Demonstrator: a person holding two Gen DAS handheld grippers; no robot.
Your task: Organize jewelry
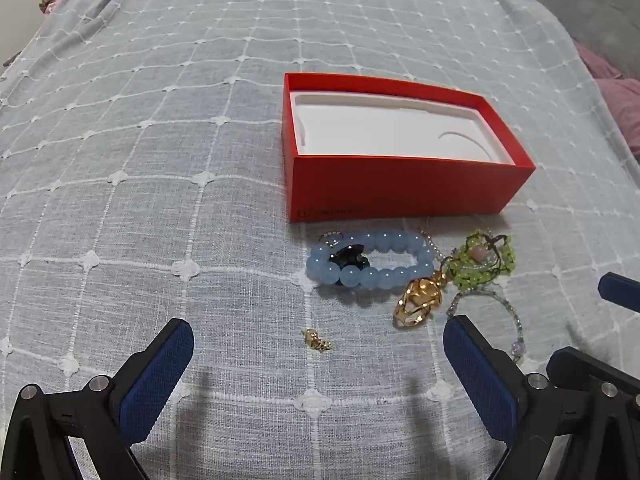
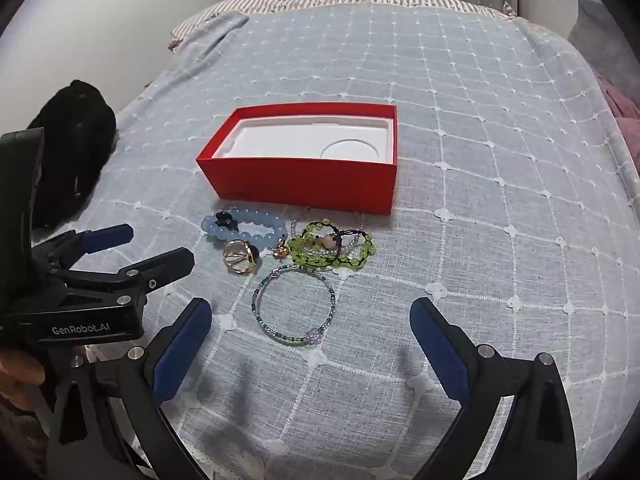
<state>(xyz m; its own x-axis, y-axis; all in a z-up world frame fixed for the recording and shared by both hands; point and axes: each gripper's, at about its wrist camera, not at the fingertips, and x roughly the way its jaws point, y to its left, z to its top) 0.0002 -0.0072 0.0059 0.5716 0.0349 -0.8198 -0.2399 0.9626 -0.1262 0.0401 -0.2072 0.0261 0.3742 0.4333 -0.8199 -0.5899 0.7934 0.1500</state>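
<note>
Left gripper: fingers spread wide, nothing between them, low in left wrist frame.
Right gripper: fingers spread wide, hovering over the thin beaded bracelet.
Red box: open, white insert, centre of frame, on the bed.
Blue bead bracelet: just below the box.
Green bead bracelet: right of the blue one.
Gold ring: below both.
Small gold charm: apart, lower centre.
</note>
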